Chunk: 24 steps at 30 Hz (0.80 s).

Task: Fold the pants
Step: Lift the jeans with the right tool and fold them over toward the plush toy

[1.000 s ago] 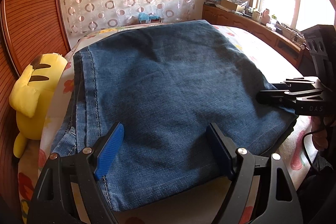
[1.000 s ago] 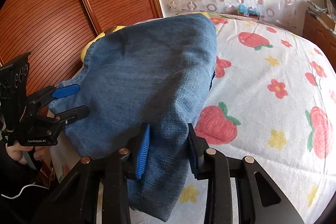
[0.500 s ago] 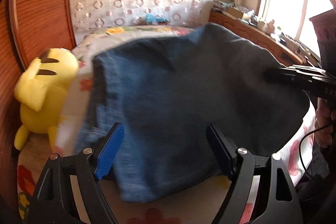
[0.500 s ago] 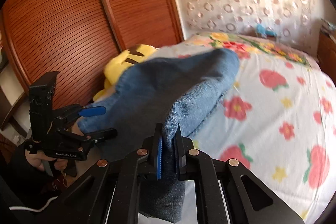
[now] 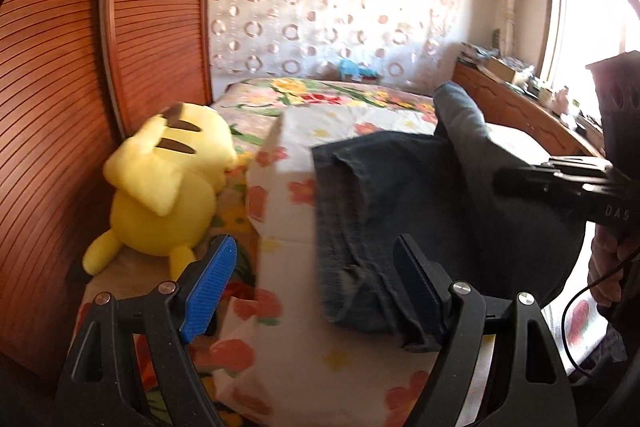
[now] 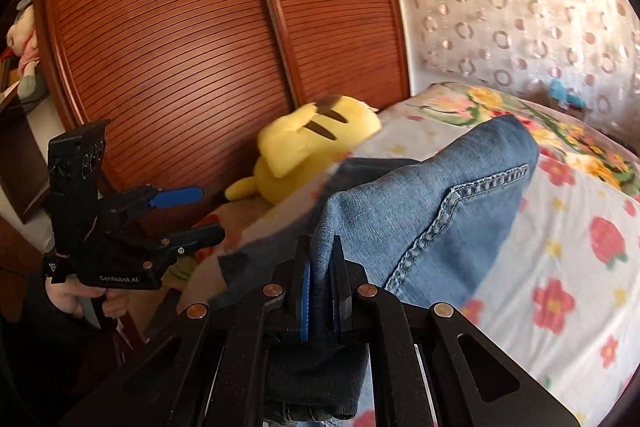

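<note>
We judge the main risk to be the pants (image 6: 420, 211) slipping or twisting: only one corner is pinched, so the hanging denim could sag, undo its layers and land crooked on the bed (image 6: 560, 267), or brush the yellow plush toy (image 5: 168, 187). The right tool (image 6: 320, 283) is clenched on a bunched fold of denim, having just been closing on it, and lifts the pants partly off the bed. The left tool (image 5: 316, 283) stands wide, released; cloth lies against its right finger only.
</note>
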### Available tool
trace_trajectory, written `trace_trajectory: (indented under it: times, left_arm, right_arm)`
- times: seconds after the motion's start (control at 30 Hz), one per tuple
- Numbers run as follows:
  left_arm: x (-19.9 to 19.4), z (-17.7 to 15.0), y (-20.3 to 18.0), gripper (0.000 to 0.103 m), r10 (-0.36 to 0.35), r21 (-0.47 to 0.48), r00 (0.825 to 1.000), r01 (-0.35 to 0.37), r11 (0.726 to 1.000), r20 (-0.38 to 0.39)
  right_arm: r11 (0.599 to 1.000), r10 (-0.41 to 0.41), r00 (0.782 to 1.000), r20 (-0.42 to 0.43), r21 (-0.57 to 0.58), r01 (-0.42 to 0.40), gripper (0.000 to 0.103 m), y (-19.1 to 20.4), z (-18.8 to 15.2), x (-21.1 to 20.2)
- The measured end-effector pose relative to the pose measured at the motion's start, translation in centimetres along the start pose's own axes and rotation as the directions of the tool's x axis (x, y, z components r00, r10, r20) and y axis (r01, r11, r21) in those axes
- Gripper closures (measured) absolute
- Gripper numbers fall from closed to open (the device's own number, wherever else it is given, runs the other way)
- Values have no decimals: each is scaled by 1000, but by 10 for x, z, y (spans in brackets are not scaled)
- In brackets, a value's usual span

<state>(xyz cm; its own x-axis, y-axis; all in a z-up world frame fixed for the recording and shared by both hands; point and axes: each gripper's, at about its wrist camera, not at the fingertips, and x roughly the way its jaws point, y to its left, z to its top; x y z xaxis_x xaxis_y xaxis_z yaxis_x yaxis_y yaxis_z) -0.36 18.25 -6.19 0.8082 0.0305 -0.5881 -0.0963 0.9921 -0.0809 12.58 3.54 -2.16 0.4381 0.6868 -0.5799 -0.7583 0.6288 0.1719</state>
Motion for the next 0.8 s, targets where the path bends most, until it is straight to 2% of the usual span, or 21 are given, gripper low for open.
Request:
trace_trajectory:
  times: [0.2,0.33,0.47,0.57,0.67,0.7,0.8]
  left_arm:
    - [-6,-1,21,22,27,-38,1000,-27,999,11]
    - [-8,-2,32,22,43,-56,999,-42,998,11]
    - [-9,-2,36,22,53,-67,999,-52,996,14]
    - [-7,-2,39,22,53,-72,998,-52,996,13]
    - [-7,-2,37,22,53,-68,999,-52,996,12]
    - [-6,-2,36,22,49,-66,999,-48,997,11]
    - [-4,0,28,22,35,-58,999,-34,998,10]
  right_arm:
    - [996,85,996,-22,15,-84,96,-2,10,43]
    - [988,151,985,-78,43,-148,97,-5,5,78]
    - [986,166,973,-161,14,-166,97,3,-6,109]
    - [989,147,971,-190,26,-145,96,1,-7,122]
    - [988,154,970,-186,42,-149,87,-5,0,125]
    - [989,146,972,-184,37,-142,78,-5,3,121]
    - [994,112,982,-152,17,-111,61,-8,12,106]
